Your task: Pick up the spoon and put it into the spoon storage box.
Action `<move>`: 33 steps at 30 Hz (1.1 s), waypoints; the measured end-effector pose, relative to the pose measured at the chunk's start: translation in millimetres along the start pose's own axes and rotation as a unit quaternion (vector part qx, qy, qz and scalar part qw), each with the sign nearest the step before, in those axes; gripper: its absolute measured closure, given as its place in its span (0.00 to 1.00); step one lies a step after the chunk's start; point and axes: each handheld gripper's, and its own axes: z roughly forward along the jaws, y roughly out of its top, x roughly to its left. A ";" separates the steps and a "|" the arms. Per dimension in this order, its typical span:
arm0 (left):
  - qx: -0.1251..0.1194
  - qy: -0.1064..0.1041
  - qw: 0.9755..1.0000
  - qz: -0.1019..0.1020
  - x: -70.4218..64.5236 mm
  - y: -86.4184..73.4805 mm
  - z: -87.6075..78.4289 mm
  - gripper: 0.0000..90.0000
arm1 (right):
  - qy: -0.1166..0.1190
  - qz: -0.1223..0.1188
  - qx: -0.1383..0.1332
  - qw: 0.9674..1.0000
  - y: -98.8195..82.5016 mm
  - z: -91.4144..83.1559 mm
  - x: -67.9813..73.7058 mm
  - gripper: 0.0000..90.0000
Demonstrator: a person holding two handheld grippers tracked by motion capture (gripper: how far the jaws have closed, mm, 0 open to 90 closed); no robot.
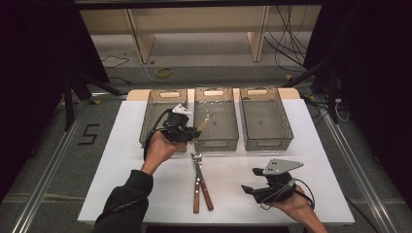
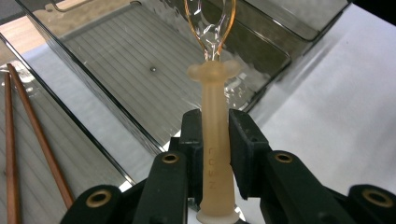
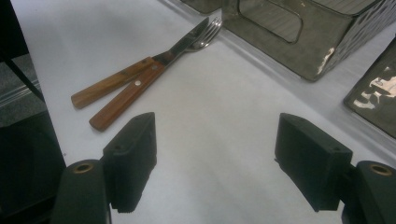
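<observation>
Nearest the person, the right gripper point(image 1: 252, 188) rests low on the white table point(image 1: 316, 160) with its jaws wide apart and nothing between them; the right gripper view looks past the two black pads at bare tabletop. Just beyond and to its left lie a knife point(image 1: 206, 187) and a fork point(image 1: 196, 187) with wooden handles, side by side and touching near their metal ends, handles toward the person – neither has been picked up, so by the look of it they are still waiting to be sorted.

Farther out, the left gripper point(image 1: 192, 133) is raised off the table and clamped on the pale stem of a translucent plastic spoon point(image 2: 214, 140), whose clear, amber-rimmed bowl points away from the jaws. In the high view the spoon hangs above the gap between the left bin point(image 1: 150, 121) and the middle bin point(image 1: 228, 116), its bowl reaching over the middle one; the left gripper view shows the ribbed floor of that bin directly beneath it.

At the far edge stands the right bin point(image 1: 286, 121). All three bins look empty, apart from a small dark spot on the floor – so I judge the sorting barely begun: the spoon is on its way but not yet dropped, and the knife and fork remain
</observation>
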 end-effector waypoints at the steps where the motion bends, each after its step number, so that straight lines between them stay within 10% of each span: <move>1: 0.001 0.001 1.000 0.001 1.5 1.9 1.2 0.84 | 0.000 0.000 0.000 1.000 0.0 0.0 -0.1 0.34; 33: -0.011 0.015 0.999 -0.038 20.6 42.4 48.1 0.84 | 0.004 0.000 0.000 1.000 -0.8 1.0 -0.4 0.34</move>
